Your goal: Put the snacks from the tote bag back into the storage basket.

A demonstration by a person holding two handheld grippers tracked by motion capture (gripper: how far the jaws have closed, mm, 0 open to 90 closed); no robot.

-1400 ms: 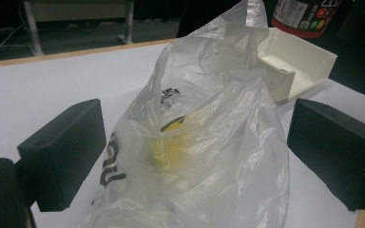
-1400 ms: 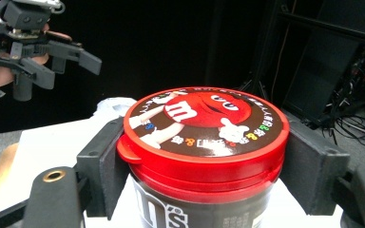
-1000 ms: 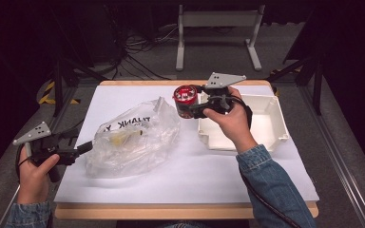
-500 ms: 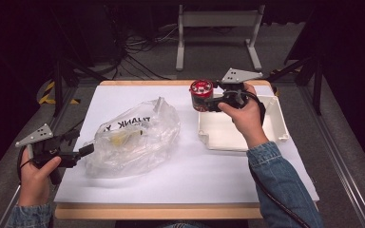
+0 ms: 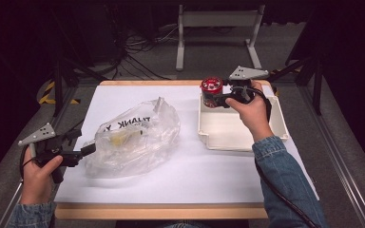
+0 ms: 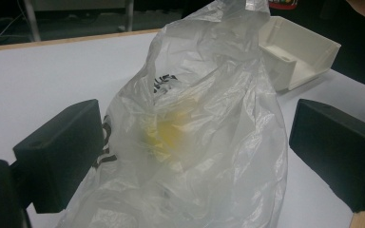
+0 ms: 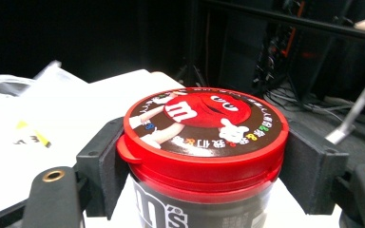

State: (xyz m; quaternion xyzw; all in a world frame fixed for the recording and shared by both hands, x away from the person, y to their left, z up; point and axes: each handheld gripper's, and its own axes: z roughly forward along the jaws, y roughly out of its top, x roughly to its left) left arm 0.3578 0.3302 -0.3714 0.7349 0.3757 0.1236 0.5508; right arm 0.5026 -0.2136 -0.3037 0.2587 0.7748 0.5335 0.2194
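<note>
The right hand-held gripper (image 5: 217, 98) clamps a round candy tub with a red lid (image 7: 204, 142) at the near-left corner of the shallow white plastic tray (image 5: 275, 128). Lowered carelessly, the tub could catch the tray wall and tip. The left hand-held gripper (image 6: 195, 156) stands wide open around the crinkled clear plastic bag (image 5: 133, 137) on the desk (image 5: 195, 180), gripping nothing. Something yellow, possibly a pencil, blurs inside the bag.
</note>
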